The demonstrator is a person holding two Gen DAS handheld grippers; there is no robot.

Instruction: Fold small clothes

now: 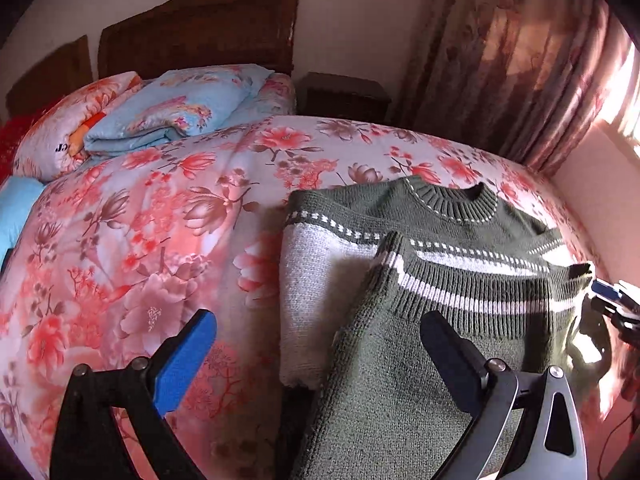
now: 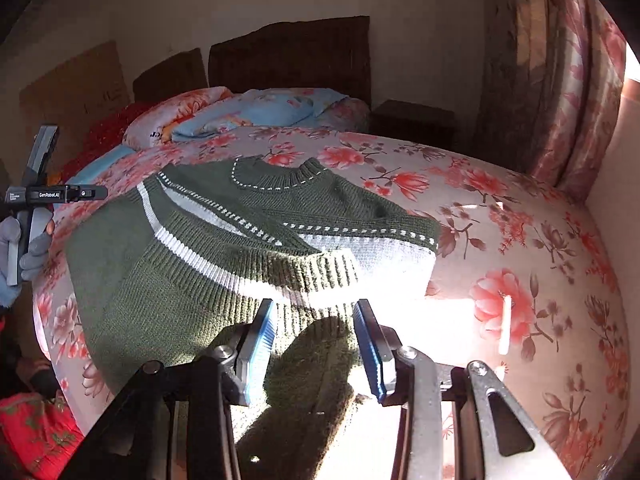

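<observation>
A small green sweater (image 1: 420,280) lies on the bed (image 1: 160,220), on a soft quilt covered with big red and pink flowers. The sweater is knitted wool, thick and bumpy, with white stripes and a row of little white dashes across the chest. Its round ribbed neck (image 1: 452,196) points up the bed toward the pillows (image 1: 168,108) and the dark wooden headboard (image 1: 200,32). Its long way runs from the neck down toward the cameras. The bottom part is folded up over the chest, so the ribbed hem with its white stripe lies across the middle. A pale grey-white side part sticks out flat at one side. In the left view the left gripper (image 1: 316,344) is spread wide, with one blue pad (image 1: 188,356) over the quilt and the other finger over the green wool, and it holds nothing. In the right view the right gripper (image 2: 314,344) is also open, its blue pads (image 2: 260,344) on either side of a green knitted sleeve (image 2: 312,380), not pressing on it. Bright sun falls on the quilt just beside that sleeve. The left gripper (image 2: 36,200) shows at the far left of the right view, held in a gloved hand (image 2: 24,252). A long flowered curtain (image 1: 520,60) hangs by the window, and a dark little table (image 1: 344,96) stands next to the bed.
</observation>
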